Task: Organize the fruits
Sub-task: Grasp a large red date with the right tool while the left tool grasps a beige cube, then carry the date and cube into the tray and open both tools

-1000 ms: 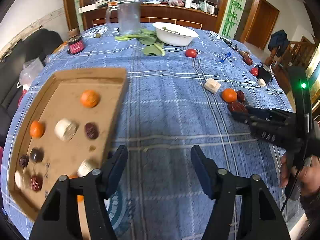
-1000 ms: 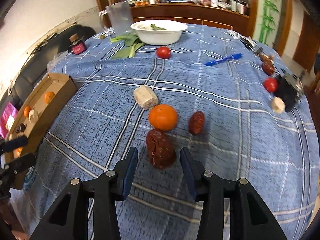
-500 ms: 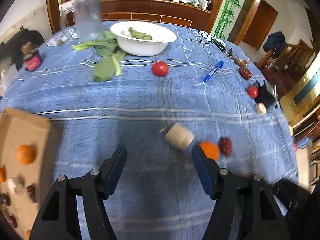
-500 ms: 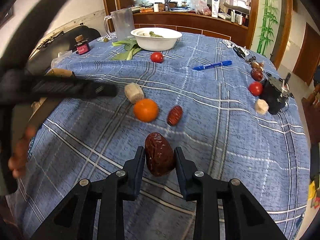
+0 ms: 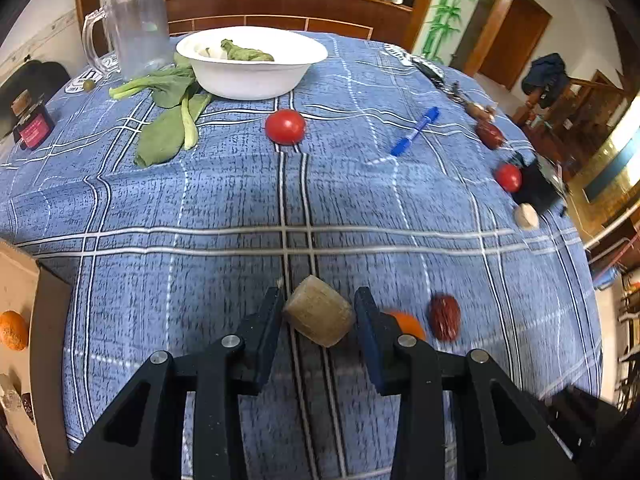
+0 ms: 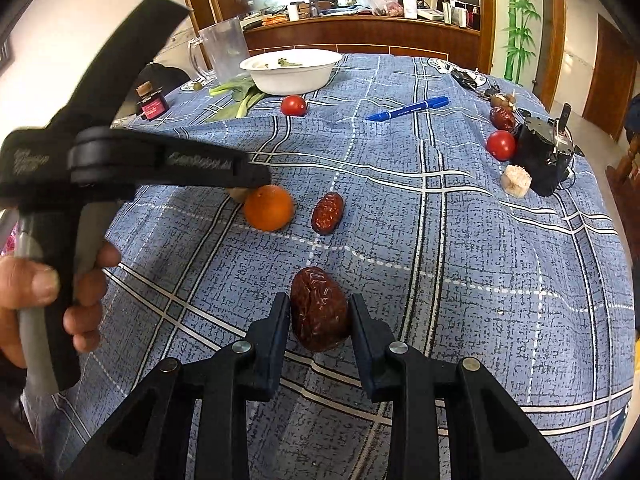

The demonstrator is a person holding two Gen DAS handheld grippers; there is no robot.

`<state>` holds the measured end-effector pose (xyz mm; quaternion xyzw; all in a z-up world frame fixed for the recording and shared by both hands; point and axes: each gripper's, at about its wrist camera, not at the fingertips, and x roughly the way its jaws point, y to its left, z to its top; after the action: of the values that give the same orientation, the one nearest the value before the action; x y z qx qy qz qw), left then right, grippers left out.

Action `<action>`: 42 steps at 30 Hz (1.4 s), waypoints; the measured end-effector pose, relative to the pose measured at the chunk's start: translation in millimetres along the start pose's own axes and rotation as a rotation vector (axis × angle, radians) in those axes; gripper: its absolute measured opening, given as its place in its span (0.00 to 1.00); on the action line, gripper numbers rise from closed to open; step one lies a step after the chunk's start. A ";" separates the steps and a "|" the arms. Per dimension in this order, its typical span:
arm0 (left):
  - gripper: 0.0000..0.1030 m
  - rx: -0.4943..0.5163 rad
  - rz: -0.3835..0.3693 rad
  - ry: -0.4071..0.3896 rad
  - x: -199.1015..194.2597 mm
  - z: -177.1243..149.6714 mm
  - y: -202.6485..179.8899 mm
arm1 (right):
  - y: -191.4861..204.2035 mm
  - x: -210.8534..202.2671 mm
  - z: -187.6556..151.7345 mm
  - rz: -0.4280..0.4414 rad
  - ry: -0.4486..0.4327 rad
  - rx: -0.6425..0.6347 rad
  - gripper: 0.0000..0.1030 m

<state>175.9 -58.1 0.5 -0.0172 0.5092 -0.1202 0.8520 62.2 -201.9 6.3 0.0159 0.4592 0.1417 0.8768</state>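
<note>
On the blue checked tablecloth, a beige cylindrical chunk (image 5: 320, 316) lies between the fingers of my left gripper (image 5: 318, 300). Its jaws are closing and both pads touch the chunk's sides. In the right wrist view the left gripper (image 6: 256, 176) reaches in from the left, held by a hand, with its tip beside an orange (image 6: 268, 207). My right gripper (image 6: 320, 304) is shut on a large wrinkled red date (image 6: 318, 312) resting on the cloth. A smaller date (image 6: 328, 213) lies to the right of the orange. A cardboard tray (image 5: 16, 280) holding fruit shows at the left edge.
A white bowl (image 5: 252, 60), a clear pitcher (image 5: 136, 28) and green leaves (image 5: 168, 120) stand at the back. A tomato (image 5: 285, 127) and a blue pen (image 5: 414, 131) lie mid-table. At the right edge sit another tomato (image 5: 509, 177), a black device (image 5: 538, 188) and a white chunk (image 5: 526, 216).
My left gripper swept right from the tray to the beige chunk and narrowed its jaws onto it. My right gripper closed on the large date.
</note>
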 end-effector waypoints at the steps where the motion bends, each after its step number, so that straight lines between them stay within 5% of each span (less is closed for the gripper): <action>1: 0.35 0.000 -0.003 0.001 -3.1 -3.8 2.2 | 0.2 -0.8 0.0 -0.001 -0.001 0.003 0.31; 17: 0.35 0.037 -0.016 0.007 -69.2 -98.7 40.3 | 15.4 -10.6 -6.1 -0.036 0.009 0.013 0.31; 25: 0.35 0.011 -0.035 0.016 -75.4 -114.6 51.9 | 17.6 6.4 3.2 -0.080 0.040 0.006 0.29; 32: 0.35 0.013 -0.063 -0.005 -91.3 -121.6 53.6 | 40.9 -25.1 -2.0 -0.141 -0.016 -0.050 0.27; 42: 0.35 0.015 -0.075 -0.035 -113.5 -129.4 58.5 | 60.7 -49.1 -10.0 -0.105 -0.051 -0.033 0.27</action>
<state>22.7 36.0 27.5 -0.0319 0.4922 -0.1558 0.8559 13.5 -157.6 49.4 -0.0189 0.4344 0.1024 0.8947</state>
